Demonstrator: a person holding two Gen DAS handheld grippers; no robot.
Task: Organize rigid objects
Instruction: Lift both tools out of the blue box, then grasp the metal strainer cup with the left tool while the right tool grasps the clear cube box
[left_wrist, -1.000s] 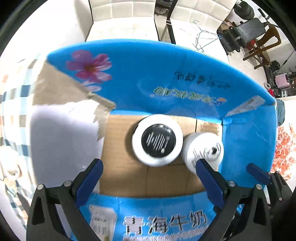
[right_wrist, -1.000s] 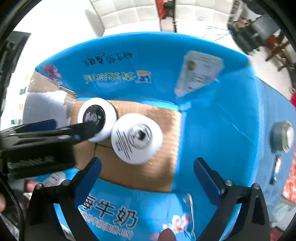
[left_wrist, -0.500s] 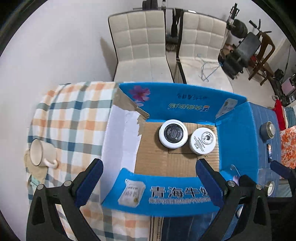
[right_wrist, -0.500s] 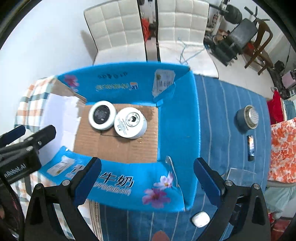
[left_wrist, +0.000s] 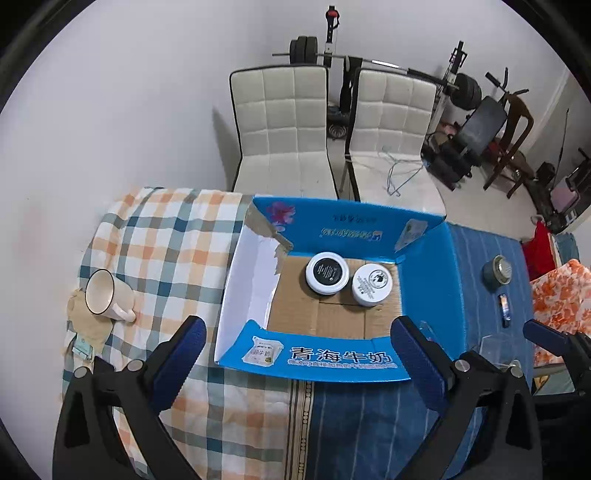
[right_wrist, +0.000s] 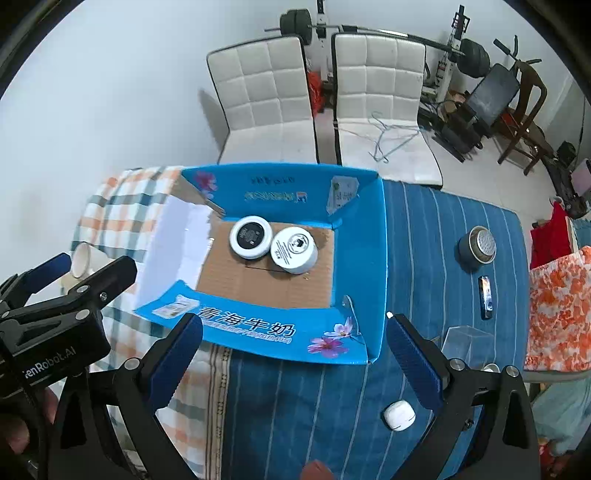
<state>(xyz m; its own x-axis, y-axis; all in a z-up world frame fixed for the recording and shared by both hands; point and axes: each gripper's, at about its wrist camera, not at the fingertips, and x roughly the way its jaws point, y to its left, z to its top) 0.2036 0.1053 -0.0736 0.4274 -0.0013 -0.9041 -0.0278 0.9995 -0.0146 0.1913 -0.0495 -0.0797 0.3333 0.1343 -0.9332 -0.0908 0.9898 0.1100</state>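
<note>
An open blue cardboard box (left_wrist: 430, 269) with printed flowers and white lettering sits on the desk (right_wrist: 424, 229), its flaps spread outward and its brown corrugated floor bare at the near side. One flap on the left is plain white inside, with a torn strip of brown tape along its fold. Against the far wall of the box stand two squat round jars, side by side and touching or very nearly so: a white plastic jar with a glossy black disc on its lid (left_wrist: 327, 272) on the left, and an all-white plastic jar with small black print on its lid (left_wrist: 372, 284) on the right.

The left hand-held gripper (left_wrist: 298, 347) hangs above the near edge of the box, its blue ribbed pads spread wide with nothing between them. The right hand-held gripper (right_wrist: 294, 345) is likewise wide open and empty, above the near flap.

The desk wears a soft checked cloth of orange, teal and white (left_wrist: 166, 236) on the left and a blue cloth with thin pale stripes (right_wrist: 424, 229) on the right. A cream ceramic mug with a dark rim (left_wrist: 105, 295) lies tilted on the checked cloth. On the striped cloth rest a round grey metal tin (right_wrist: 477, 244), a slim dark rectangular device (right_wrist: 485, 297) and a small white rounded case (right_wrist: 399, 415).
</note>
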